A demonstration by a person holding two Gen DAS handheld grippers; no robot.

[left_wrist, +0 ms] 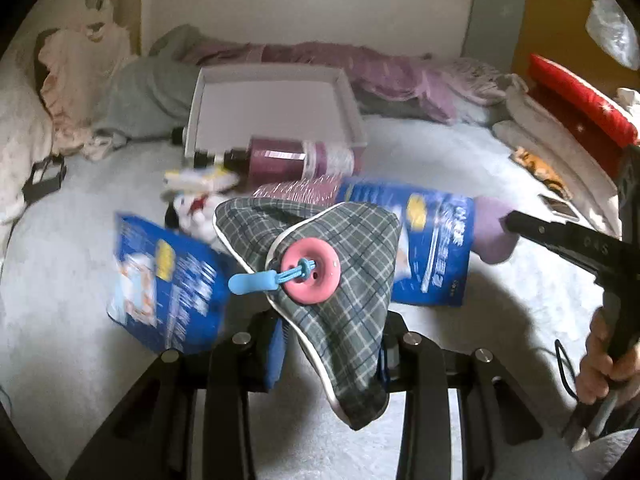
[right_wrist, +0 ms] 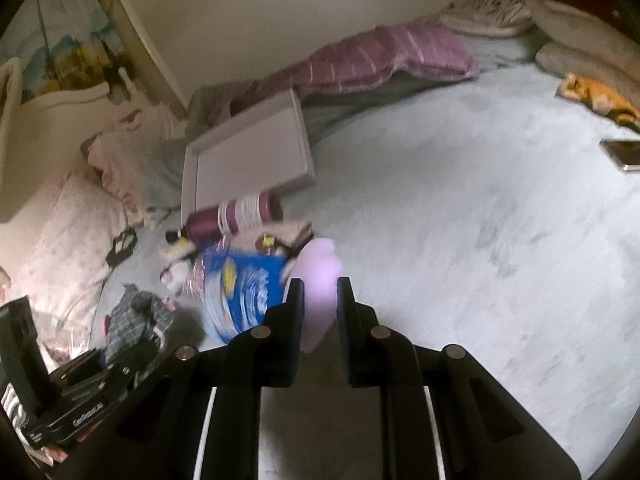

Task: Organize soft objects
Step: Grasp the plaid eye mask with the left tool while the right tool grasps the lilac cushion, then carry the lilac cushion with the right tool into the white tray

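Left wrist view: left gripper (left_wrist: pixel 334 344) clamped on the lower part of a plaid pouch (left_wrist: pixel 340 280), raised clear of the grey bed (left_wrist: pixel 460 344). Pink ring (left_wrist: pixel 311 271) on the pouch front, tied by a blue cord to a blue tab (left_wrist: pixel 250 283). Behind the pouch, two blue packs: one (left_wrist: pixel 168 284) tilted at left, one (left_wrist: pixel 432 248) at right. Farther back, a maroon bottle (left_wrist: pixel 296 156) lying on its side against a white tray (left_wrist: pixel 352 104), empty inside. Small black-and-white plush (left_wrist: pixel 192 216) between bottle and left pack. At right, right gripper (left_wrist: pixel 508 222) reaching in, closed on a lilac piece (left_wrist: pixel 490 236); a hand (left_wrist: pixel 604 364) wrapped on its handle.

Right wrist view, blurred: right gripper (right_wrist: pixel 320 300) pinching the lilac piece (right_wrist: pixel 320 268) between both fingers, piece held above the bed (right_wrist: pixel 460 240). Just beyond, blue pack (right_wrist: pixel 240 292), bottle (right_wrist: pixel 236 216), tray (right_wrist: pixel 304 140). Lower left, plaid pouch (right_wrist: pixel 136 316) in the left gripper (right_wrist: pixel 132 344). Far right, an orange plush (right_wrist: pixel 600 98) and a phone (right_wrist: pixel 624 152) on the bed, well apart from the rest.
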